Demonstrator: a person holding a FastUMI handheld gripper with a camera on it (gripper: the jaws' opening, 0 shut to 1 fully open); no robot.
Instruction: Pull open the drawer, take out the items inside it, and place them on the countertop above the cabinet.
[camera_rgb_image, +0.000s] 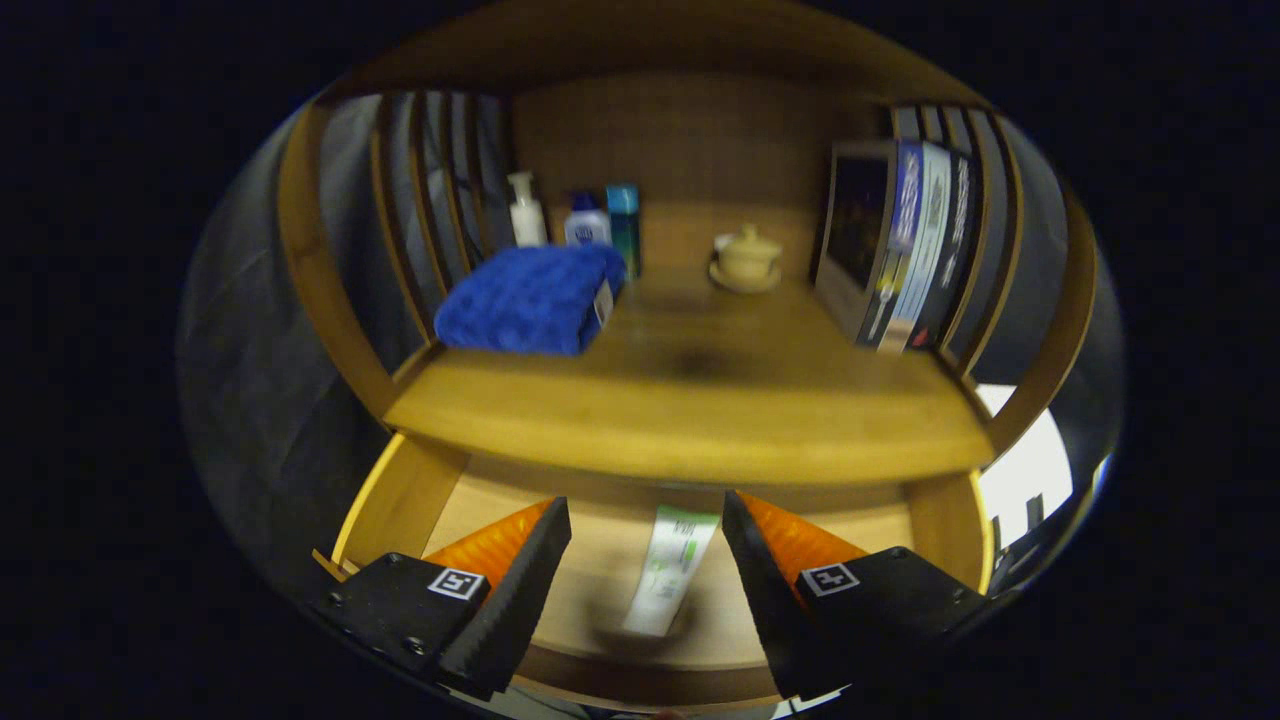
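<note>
Hovering spread and empty above the pulled-open drawer (400, 495), the tool (645, 525) had its fingers either side of the white-and-green tube (668, 570) lying inside, which was not yet lifted to the tabletop (690, 400) just beyond.

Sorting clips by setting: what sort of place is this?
Probably a mock home cabinet, bathroom-like: a folded blue towel and toiletry bottles on the wooden countertop, a tube in the open drawer below. The gripper is open above the tube.
</note>
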